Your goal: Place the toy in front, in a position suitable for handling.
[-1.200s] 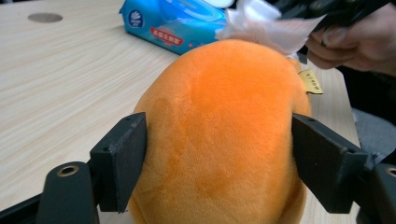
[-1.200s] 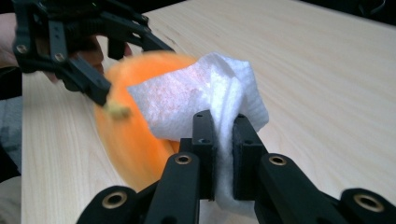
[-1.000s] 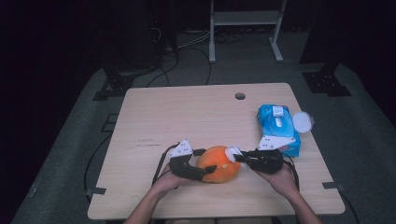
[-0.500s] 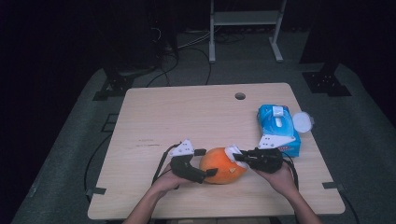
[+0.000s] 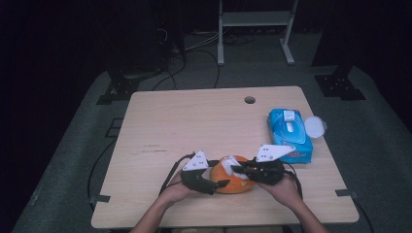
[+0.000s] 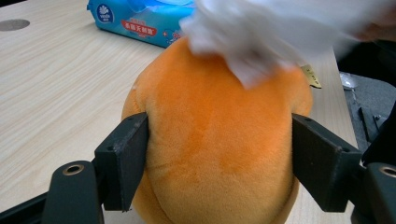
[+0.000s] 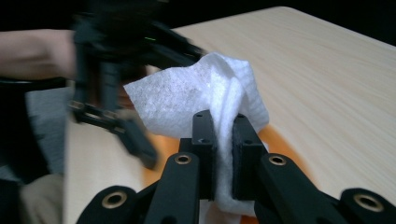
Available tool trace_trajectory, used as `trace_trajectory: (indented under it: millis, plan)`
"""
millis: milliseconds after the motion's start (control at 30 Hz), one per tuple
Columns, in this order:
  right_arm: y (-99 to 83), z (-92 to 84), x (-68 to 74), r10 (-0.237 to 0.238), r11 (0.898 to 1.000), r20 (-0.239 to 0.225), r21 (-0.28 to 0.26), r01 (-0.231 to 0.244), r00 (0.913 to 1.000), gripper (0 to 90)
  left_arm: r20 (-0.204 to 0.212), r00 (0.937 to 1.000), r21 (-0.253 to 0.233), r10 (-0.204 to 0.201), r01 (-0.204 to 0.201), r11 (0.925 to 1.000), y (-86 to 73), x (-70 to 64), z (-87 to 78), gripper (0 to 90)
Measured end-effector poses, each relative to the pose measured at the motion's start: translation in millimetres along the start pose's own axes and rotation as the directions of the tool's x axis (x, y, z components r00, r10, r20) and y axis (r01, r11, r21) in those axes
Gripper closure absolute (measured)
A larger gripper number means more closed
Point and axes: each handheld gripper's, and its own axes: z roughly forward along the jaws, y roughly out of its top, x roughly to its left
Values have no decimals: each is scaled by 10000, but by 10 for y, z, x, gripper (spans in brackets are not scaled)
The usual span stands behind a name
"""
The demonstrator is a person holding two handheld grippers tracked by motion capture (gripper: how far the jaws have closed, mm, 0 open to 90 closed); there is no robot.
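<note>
Two grippers worked at the orange plush toy, just near-left of the blue wipes pack. Having just been closing, the left gripper clamped its sides; the right gripper pinched a white wipe atop it. Hard rubbing might squirm the soft toy loose.

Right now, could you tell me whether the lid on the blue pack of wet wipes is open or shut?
Open. In the high view the round lid is flipped out past the right edge of the blue pack.
</note>
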Motion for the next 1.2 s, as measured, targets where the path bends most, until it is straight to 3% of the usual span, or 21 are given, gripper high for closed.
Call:
trace_trajectory:
  millis: [100,167,367,467,533,567,600,633,667,700,733,800,900,1000,1100,1200]
  plan:
    - [-104,-126,-163,628,9980,483,-6,-628,9969,815,102,9999,-151,-12,14,9999,-15,8,11,244]
    - [-161,-174,-226,846,9963,456,88,-851,9954,813,209,9998,-266,-45,50,9996,-12,5,20,203]
    - [-159,-139,-189,617,9978,447,202,-626,9971,812,-34,9934,-176,-1144,1143,9933,-9,50,42,37]
    - [-163,-143,-189,701,9973,439,173,-709,9966,812,170,9862,-25,-1649,1650,9863,-31,58,95,38]
    - [-146,-138,-181,765,9970,376,85,-769,9964,813,213,9896,-39,-1422,1424,9898,-28,38,98,126]
    - [-134,-134,-169,742,9972,359,52,-744,9966,814,29,9929,-102,-1185,1186,9929,-10,22,78,162]
    - [-112,-127,-145,668,9978,394,1,-668,9970,813,-294,9959,-381,-852,840,9957,5,-1,57,236]
    - [-91,-123,-124,597,9982,446,-81,-594,9972,813,-838,9963,-901,-172,96,9959,33,-48,28,280]
    - [-50,-130,-90,511,9984,517,-275,-497,9974,813,-1544,9864,-1221,563,-756,9896,66,-95,11,307]
    - [-4,-148,-66,452,9979,546,-482,-425,9975,813,-1796,9802,-1329,830,-1077,9853,82,-107,2,311]
    - [18,-157,-56,429,9974,505,-595,-398,9978,813,-1807,9799,-1428,839,-1105,9836,93,-96,-7,310]
    - [50,-151,-40,430,9964,546,-758,-388,9976,813,-1597,9852,-1383,620,-845,9868,63,-48,-4,301]
    - [-23,-64,-81,393,9989,701,-281,-375,9968,813,-1446,9869,-809,712,-835,9932,-5,0,29,274]
    - [-132,-34,-189,846,9964,661,-113,-840,9942,815,-1203,9926,-707,137,-223,9972,-3,52,13,190]
    - [-176,-96,-266,1255,9921,945,-147,-1247,9876,815,-896,9932,-891,-745,665,9938,-28,126,-10,118]
    - [-227,-106,-295,1491,9888,864,-132,-1485,9850,815,-864,9933,-644,-762,707,9954,-42,134,-6,145]
